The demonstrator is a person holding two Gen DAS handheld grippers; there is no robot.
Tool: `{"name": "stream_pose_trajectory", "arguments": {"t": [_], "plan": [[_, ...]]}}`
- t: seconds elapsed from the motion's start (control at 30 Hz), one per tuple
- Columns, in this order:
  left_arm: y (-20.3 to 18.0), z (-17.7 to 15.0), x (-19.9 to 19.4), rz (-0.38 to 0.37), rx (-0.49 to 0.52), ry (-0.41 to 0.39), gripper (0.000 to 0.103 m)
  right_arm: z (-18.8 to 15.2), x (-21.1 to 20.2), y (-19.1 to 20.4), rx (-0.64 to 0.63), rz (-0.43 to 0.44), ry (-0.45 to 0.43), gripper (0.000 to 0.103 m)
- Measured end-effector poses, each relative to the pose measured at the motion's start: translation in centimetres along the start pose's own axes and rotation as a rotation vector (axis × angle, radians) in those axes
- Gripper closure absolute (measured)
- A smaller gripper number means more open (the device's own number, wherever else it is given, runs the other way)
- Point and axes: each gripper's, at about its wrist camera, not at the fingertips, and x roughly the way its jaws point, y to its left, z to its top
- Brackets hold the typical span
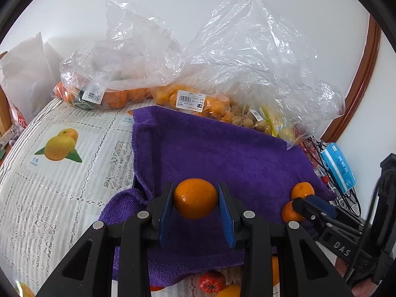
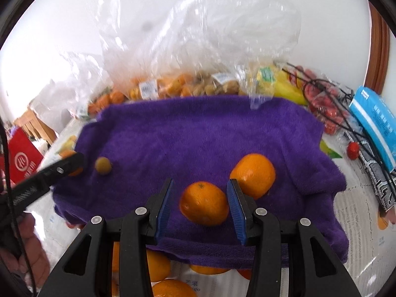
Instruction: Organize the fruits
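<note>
Two oranges, two tongs, one purple towel

Left tongs (image 1: 195, 199) are clamped on an orange (image 1: 195, 198) above the towel (image 1: 222, 153); right tongs (image 2: 200, 204) straddle another orange (image 2: 204, 203) lying on it, right pad touching, left pad apart. Closing off-centre could roll it into its neighbour (image 2: 253, 174)

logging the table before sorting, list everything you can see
towel: one, purple, centre
oranges: three, orange, on or over towel; more at its near edge
small fruit: one, yellow-green, towel's left
bags: several, clear, behind towel
tomatoes: several, red, far right
blue pack: one, blue, right
red box: one, red, left
tablecloth: one, white, under all
left gripper: one, black, shut on one of the oranges
right gripper: one, black, open around another
</note>
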Motion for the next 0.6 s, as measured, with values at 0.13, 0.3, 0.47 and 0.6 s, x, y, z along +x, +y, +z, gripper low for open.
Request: {"name": "stream_pose_trajectory", "arguments": {"t": [0.13,0.3,0.47,0.6], "plan": [[-0.3,0.0,-0.1,-0.019,0.010,-0.004,0.070,0.3,-1.3,-0.3,0.016,-0.001,-0.055,0.059],[-0.8,-0.4,0.5,-0.045,0.020,0.023,0.070,0.4,-1.4,-1.2,0.054,0.005,-0.053,0.059],[-1.0,-0.7,1.0,-0.033,0.030,0.044,0.070,0.4,-1.5,-1.3,0.058,0.003,-0.058,0.059],[-1.1,-0.8,1.5,-0.048,0.027,0.073,0.070,0.3,-1.4,-0.8,0.032,0.005,-0.052,0.059]]}}
